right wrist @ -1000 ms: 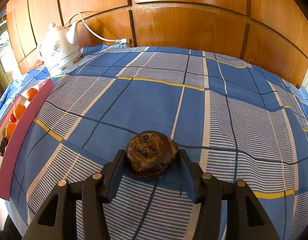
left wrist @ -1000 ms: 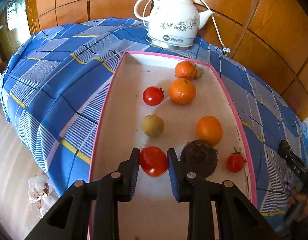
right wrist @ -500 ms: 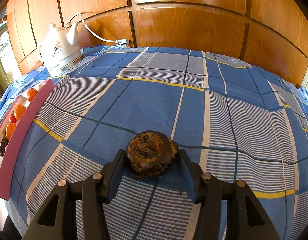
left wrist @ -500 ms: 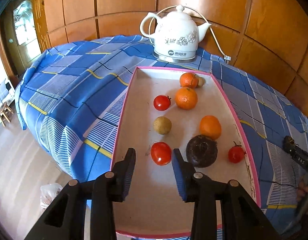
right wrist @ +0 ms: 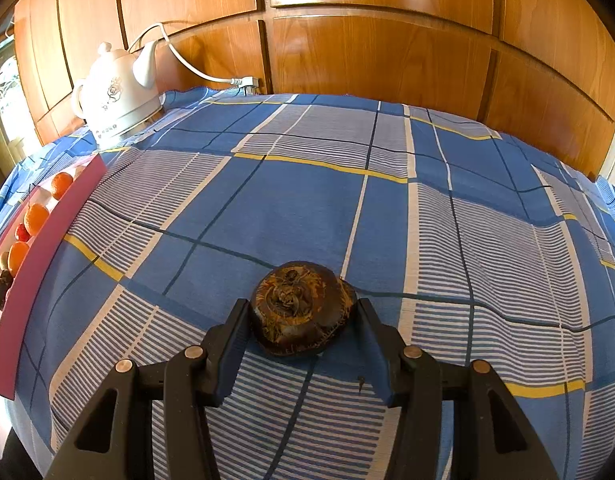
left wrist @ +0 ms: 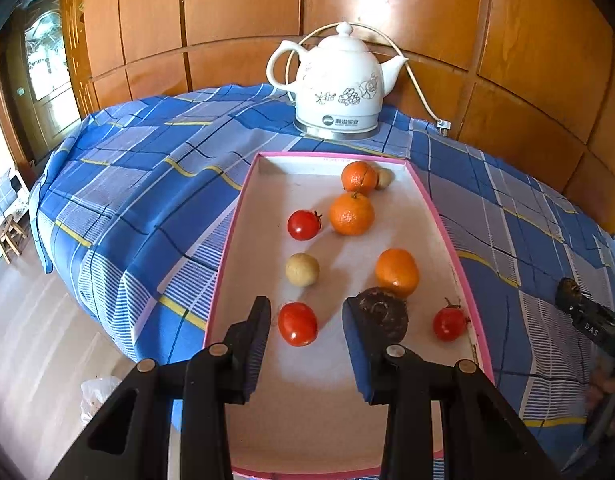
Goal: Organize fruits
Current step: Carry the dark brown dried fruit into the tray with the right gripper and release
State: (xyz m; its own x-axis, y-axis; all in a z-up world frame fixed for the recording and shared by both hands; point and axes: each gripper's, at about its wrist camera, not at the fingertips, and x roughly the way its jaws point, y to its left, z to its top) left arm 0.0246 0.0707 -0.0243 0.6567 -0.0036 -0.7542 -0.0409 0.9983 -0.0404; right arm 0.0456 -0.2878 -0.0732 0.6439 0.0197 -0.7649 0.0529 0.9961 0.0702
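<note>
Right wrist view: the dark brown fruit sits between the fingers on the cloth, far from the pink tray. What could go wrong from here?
1. The dark brown fruit is wide and domed; the right gripper spans it closely, so a shallow grip might squeeze it out.
2. The tray already holds fruit. Dropping it near the other dark fruit or right-hand tomato could knock them rolling.
3. The open left gripper hangs over the tray's near end, so the two grippers may collide.

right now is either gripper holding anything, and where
The right gripper clamps a dark brown fruit by its sides. The left gripper is open, holding nothing.
</note>
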